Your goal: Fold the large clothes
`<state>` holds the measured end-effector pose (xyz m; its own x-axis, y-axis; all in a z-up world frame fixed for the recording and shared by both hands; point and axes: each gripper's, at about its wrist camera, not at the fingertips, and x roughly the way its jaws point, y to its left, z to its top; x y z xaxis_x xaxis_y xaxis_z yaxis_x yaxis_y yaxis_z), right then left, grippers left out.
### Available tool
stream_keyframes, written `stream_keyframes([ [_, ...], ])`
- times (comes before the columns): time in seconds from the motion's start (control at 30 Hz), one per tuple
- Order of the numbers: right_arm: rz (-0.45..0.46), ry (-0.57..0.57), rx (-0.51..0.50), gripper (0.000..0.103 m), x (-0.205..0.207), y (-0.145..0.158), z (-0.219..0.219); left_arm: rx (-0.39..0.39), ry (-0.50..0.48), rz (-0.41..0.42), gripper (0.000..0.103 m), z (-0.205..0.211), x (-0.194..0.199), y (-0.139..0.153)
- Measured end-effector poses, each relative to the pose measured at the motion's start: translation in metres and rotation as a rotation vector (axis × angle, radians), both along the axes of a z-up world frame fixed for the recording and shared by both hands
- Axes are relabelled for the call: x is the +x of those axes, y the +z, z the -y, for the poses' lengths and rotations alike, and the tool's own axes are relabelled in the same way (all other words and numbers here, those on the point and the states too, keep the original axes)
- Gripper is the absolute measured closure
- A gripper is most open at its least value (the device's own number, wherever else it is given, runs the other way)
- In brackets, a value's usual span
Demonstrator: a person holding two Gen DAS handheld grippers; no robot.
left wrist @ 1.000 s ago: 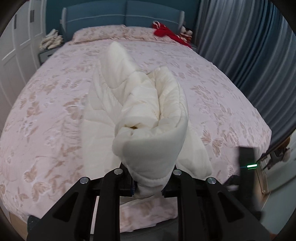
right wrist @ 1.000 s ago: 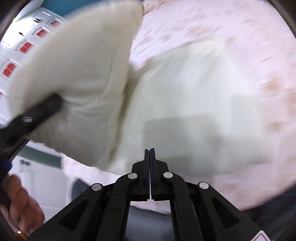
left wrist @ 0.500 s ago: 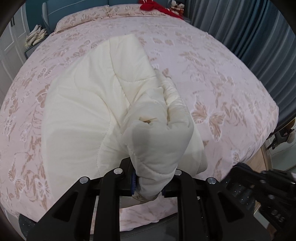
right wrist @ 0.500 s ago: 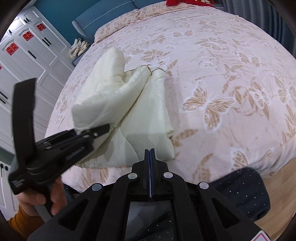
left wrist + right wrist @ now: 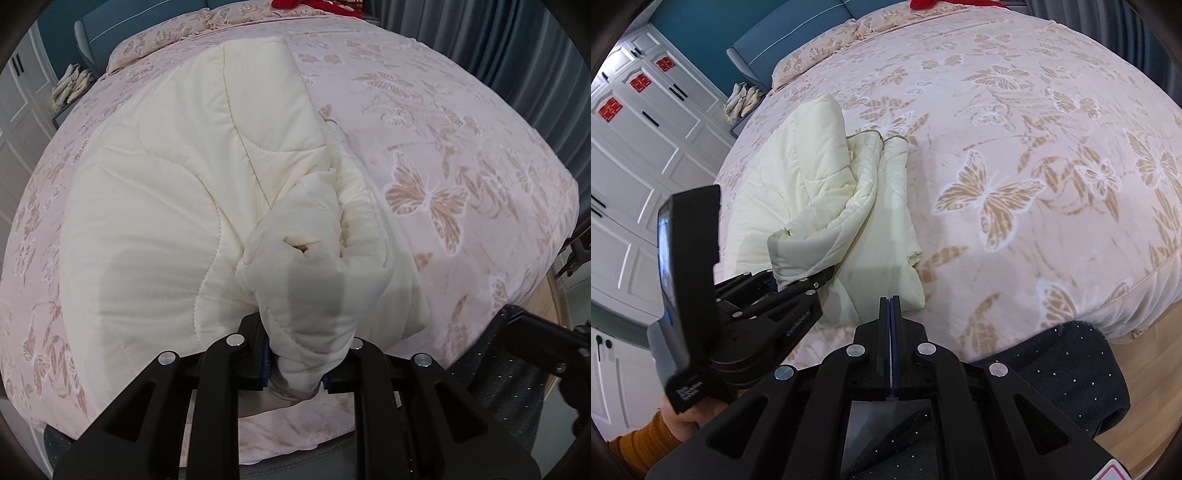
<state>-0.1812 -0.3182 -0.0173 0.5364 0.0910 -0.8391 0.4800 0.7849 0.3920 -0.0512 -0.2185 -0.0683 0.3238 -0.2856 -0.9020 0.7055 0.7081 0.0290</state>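
The left hand-held gripper (image 5: 297, 363), clamped on the cream quilted garment's (image 5: 192, 192) bunched end near the bed's (image 5: 461, 155) foot edge, should lay it flat and square while the right hand-held gripper (image 5: 891, 349) waits pressed closed, empty.

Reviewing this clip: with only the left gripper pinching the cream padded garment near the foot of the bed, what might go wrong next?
The left gripper holds only a thick bunched fold of the cream garment; it may slip out, or the stacked layers may unroll. The right gripper is shut and empty, so nothing steadies the other side. The garment lies near the bed edge and might slide off.
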Motion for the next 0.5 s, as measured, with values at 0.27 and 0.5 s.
stream_keyframes([
  [0.27, 0.028, -0.023, -0.016, 0.091, 0.001, 0.017, 0.012, -0.1, 0.021, 0.034, 0.03, -0.012, -0.005, 0.03],
  [0.5, 0.155, 0.002, -0.048, 0.049, 0.04, 0.07, 0.012, -0.326, 0.158, 0.089, 0.015, -0.086, 0.012, 0.118],
])
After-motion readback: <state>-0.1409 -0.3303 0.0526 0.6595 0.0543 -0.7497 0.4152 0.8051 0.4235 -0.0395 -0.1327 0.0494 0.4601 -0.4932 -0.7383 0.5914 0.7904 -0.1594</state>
